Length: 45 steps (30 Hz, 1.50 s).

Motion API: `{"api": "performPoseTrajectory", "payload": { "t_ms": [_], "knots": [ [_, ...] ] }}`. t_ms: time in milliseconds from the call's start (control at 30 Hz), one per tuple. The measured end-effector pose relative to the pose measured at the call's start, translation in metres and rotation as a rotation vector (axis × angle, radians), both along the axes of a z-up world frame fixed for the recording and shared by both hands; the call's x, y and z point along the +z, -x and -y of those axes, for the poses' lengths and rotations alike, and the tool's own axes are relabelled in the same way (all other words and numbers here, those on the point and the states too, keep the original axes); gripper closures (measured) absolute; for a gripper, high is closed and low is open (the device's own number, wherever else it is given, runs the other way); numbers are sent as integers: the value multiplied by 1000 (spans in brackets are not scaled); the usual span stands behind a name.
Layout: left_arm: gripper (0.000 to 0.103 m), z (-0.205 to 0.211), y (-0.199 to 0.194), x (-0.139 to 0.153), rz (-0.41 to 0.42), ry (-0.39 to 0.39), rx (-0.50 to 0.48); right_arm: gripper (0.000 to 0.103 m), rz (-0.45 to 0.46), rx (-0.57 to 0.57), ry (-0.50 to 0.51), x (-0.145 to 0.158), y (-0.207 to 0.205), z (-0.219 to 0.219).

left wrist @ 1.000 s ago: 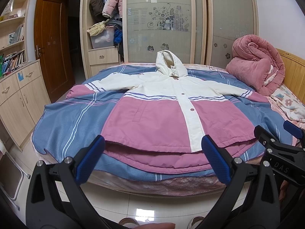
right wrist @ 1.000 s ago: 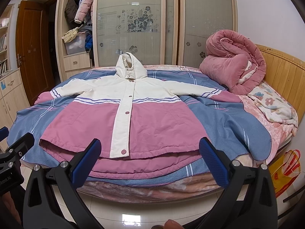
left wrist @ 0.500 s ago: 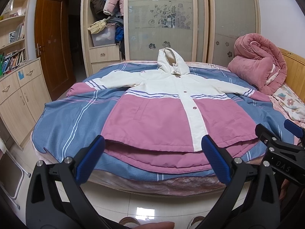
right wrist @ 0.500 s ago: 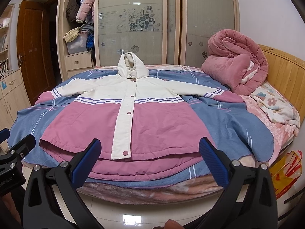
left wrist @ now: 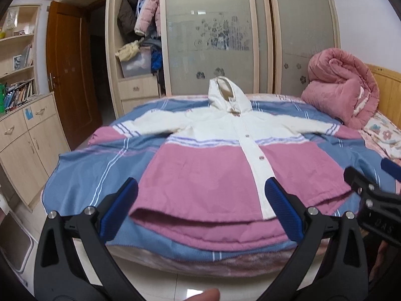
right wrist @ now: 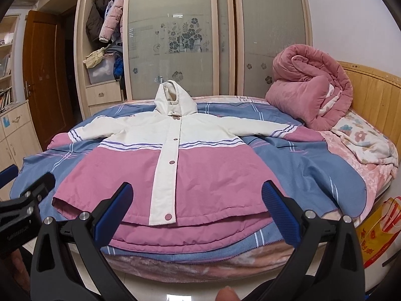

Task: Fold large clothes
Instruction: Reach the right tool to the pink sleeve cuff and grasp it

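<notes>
Both claws wide open, empty: your left claw (left wrist: 200,208), right claw (right wrist: 198,209). Take jacket (right wrist: 173,165) sleeves at 10 and 2 o'clock, fold inward flat.

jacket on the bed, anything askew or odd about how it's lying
Nothing stands out. The jacket lies flat and face up on the bed, snapped shut, both sleeves spread out, hood toward the wardrobe. The back hem showing below the front hem looks like its cut.

both wrist views face bed (left wrist: 175,263), foot-end, near
</notes>
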<state>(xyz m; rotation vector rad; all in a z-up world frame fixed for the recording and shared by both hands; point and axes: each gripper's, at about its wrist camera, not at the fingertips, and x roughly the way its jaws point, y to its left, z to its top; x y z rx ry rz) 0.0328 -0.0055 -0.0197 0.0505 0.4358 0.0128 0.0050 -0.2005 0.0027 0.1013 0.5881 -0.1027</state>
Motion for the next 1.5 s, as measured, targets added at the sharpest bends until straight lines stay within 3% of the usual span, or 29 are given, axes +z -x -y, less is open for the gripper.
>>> {"api": "performPoseTrajectory", "payload": {
  "t_ms": [200,433,600,700,833,1233,1400,1500],
  "knots": [
    [2,4,-21,-1,-3,46,10,1,11,11,-21,-3,-5,-1],
    [2,23,-53,-18,-25,-29,12,1,8,30,-81,-15,-24,-3],
    [2,26,-70,-28,-25,-26,3,1,62,46,-99,-16,-28,-2],
    [2,28,-79,-34,-16,-36,3,1,11,50,-145,-24,-42,4],
    [2,28,-93,-42,-32,-24,-14,1,34,41,-184,-23,-47,7],
    [2,23,-118,-52,-4,3,-65,1,102,34,-106,-18,-74,-3],
    [2,24,-128,-52,22,16,-86,1,32,9,-205,-31,-103,30],
    [2,27,-131,-54,29,6,-94,1,13,-5,-259,-42,-126,72]
  ]
}}
